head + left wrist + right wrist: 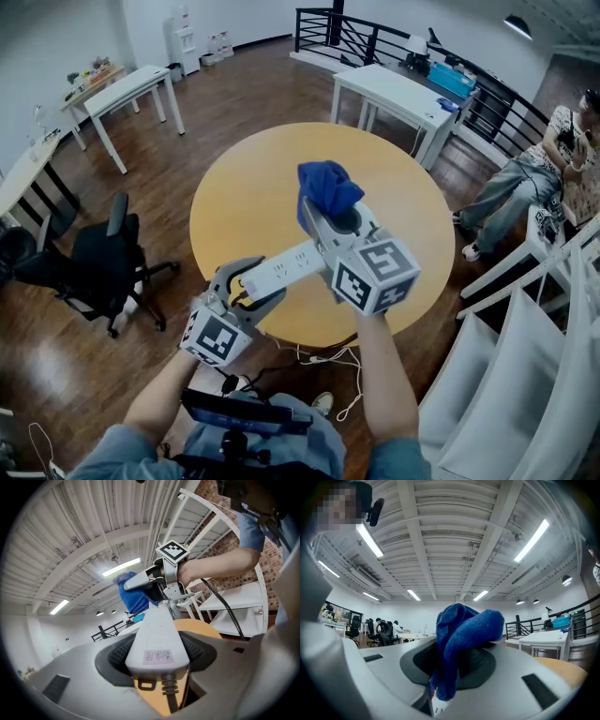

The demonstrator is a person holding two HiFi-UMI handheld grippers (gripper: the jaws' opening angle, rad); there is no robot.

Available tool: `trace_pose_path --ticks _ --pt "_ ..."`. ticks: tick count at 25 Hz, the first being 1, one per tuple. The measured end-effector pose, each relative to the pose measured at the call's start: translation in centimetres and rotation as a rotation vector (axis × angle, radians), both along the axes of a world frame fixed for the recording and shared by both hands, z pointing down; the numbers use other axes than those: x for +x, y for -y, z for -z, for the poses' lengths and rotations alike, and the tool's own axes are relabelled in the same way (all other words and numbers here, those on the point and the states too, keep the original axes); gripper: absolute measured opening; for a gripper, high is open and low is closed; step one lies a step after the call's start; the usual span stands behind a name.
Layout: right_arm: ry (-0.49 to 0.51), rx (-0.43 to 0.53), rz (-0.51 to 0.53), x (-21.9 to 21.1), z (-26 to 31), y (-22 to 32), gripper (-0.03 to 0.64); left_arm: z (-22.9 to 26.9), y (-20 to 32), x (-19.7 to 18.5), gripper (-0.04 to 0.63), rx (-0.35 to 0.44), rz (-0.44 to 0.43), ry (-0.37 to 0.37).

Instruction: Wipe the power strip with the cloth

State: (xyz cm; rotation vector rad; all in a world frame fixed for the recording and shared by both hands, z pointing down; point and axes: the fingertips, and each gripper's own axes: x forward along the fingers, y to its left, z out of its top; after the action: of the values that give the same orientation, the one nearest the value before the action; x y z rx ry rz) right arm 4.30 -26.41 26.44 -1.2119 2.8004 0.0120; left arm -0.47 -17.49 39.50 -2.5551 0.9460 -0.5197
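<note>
A white power strip (284, 267) is held up in the air over the round wooden table (234, 187). My left gripper (246, 292) is shut on its cord end. In the left gripper view the power strip (157, 634) runs away from the jaws, a small label on its near end. My right gripper (330, 217) is shut on a blue cloth (325, 190), and the cloth lies against the far end of the strip. In the right gripper view the cloth (461, 637) bulges out between the jaws and hides most of the strip.
A black office chair (94, 262) stands left of the table. White desks (394, 98) stand behind it, with a black railing (375, 42) beyond. A person sits at the far right (534, 178). White shelving (525, 366) is at the right. A white cable (328, 361) hangs to the floor.
</note>
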Motion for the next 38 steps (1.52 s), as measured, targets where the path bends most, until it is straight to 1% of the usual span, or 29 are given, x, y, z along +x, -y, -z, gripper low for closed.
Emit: trace_pose_path --ticks 5,13,19,25,38 --pt "-0.005 0.006 -0.025 0.6 -0.1 0.4 0.063 -0.1 -0.1 -0.4 0.29 0.008 -0.007 0.002" --pt "0.031 0.028 -0.093 3.8 1.1 1.7 0.064 0.0 0.0 -0.4 0.29 0.005 -0.005 -0.01" --pt "0.036 0.029 -0.124 4.7 0.8 1.9 0.064 0.0 -0.1 -0.9 0.29 0.005 -0.002 -0.026" --pt "0.05 0.025 -0.125 5.6 0.5 1.5 0.064 0.6 0.5 -0.8 0.29 -0.02 0.021 -0.07" --pt "0.074 0.022 -0.131 5.6 -0.3 0.1 0.064 1.4 2.0 -2.6 0.29 -0.049 0.079 -0.154"
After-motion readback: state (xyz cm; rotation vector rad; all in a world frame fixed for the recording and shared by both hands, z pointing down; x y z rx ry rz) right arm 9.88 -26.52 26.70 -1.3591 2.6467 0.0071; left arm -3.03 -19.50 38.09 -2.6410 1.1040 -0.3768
